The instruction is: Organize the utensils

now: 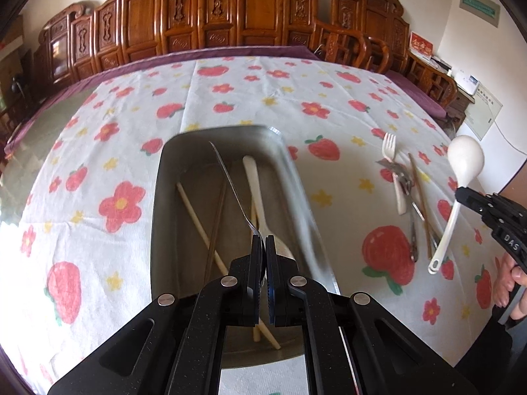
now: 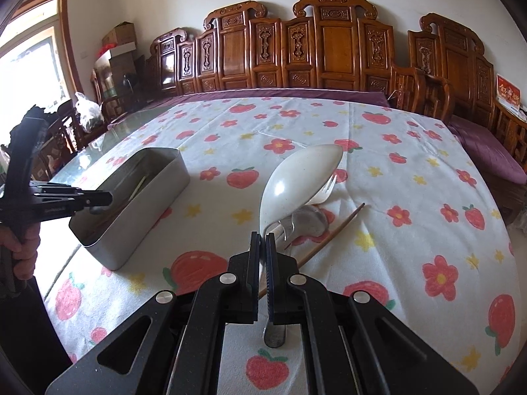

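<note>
1. While it hangs over the metal box (image 1: 171,177), a thin metal utensil (image 1: 230,184) is clamped in the left gripper (image 1: 262,247), its slim handle pointing away.
2. Inside the box lie a white spoon (image 1: 255,184) and chopsticks (image 1: 197,210).
3. Clamped by its handle in the right gripper (image 2: 262,247), a big white spoon (image 2: 296,177) is held bowl up above the loose pile.
4. That pile, a white fork (image 1: 390,151), metal pieces and a brown chopstick (image 2: 332,233), rests on the strawberry tablecloth (image 2: 411,171), well apart from the box.
</note>
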`<action>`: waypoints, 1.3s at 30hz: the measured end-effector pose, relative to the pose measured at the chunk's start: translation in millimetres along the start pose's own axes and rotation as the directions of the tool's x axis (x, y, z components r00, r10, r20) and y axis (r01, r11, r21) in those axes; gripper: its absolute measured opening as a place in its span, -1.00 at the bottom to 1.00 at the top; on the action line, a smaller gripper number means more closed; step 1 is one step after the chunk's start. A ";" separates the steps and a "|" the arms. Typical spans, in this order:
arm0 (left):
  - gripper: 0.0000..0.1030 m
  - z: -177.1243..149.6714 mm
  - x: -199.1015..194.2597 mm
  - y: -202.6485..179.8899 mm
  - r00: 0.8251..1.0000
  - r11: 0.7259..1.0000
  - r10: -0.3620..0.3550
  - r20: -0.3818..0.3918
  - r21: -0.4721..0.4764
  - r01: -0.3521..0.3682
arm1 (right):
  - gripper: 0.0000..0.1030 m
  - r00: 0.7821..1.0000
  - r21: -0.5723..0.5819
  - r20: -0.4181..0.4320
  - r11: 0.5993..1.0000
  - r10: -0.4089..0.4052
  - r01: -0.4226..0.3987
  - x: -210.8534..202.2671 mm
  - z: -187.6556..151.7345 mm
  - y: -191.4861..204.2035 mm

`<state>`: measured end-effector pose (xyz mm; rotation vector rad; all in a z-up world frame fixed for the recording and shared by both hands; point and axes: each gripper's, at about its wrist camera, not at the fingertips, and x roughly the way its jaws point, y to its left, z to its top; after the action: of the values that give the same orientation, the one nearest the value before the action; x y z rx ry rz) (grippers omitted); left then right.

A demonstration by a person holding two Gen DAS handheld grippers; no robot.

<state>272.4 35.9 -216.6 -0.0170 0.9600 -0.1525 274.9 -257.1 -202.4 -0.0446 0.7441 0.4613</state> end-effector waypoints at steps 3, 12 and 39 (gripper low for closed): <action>-0.96 -2.7 9.7 4.7 0.999 1.000 0.003 -0.032 -0.007 -0.003 | -0.92 1.000 -0.007 -0.002 1.000 0.007 -0.007 1.2 -0.2 4.1; -0.95 -8.0 23.0 3.6 0.997 1.000 0.005 -0.074 0.004 -0.005 | -0.92 1.000 -0.034 0.005 0.999 0.014 -0.014 -4.7 1.0 22.5; -0.92 9.0 -34.4 34.0 0.995 0.999 0.043 0.086 -0.003 -0.043 | -0.92 0.998 -0.135 0.019 0.989 0.061 -0.058 1.8 57.4 102.8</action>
<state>264.5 73.7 -186.3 -0.0038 0.8737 -0.1106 269.8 -152.5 -148.6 -0.1429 0.6919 0.5675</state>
